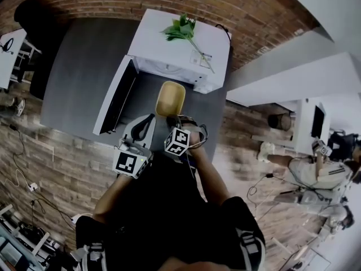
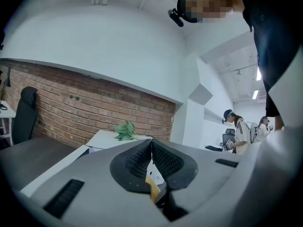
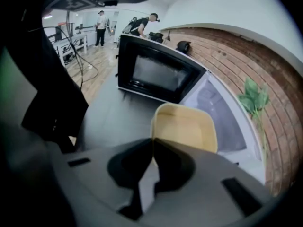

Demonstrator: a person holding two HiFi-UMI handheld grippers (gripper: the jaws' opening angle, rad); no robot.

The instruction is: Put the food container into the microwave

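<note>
One dark grey table (image 1: 79,66) bearing one white microwave (image 1: 163,52), its door (image 1: 115,97) swung wide open and one leafy green sprig (image 1: 181,28) lying on top. One tan food container (image 3: 187,126), empty, just in front of the open cavity. Two hand-held grippers: right gripper (image 3: 152,144) clamped on the container's near rim, left gripper (image 2: 151,148) beside it, jaws pressed together on nothing.

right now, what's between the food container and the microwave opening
Nothing. In the right gripper view the food container, pinched by the right tongs, hovers just before the open microwave with no object between; its door is swung aside.
</note>
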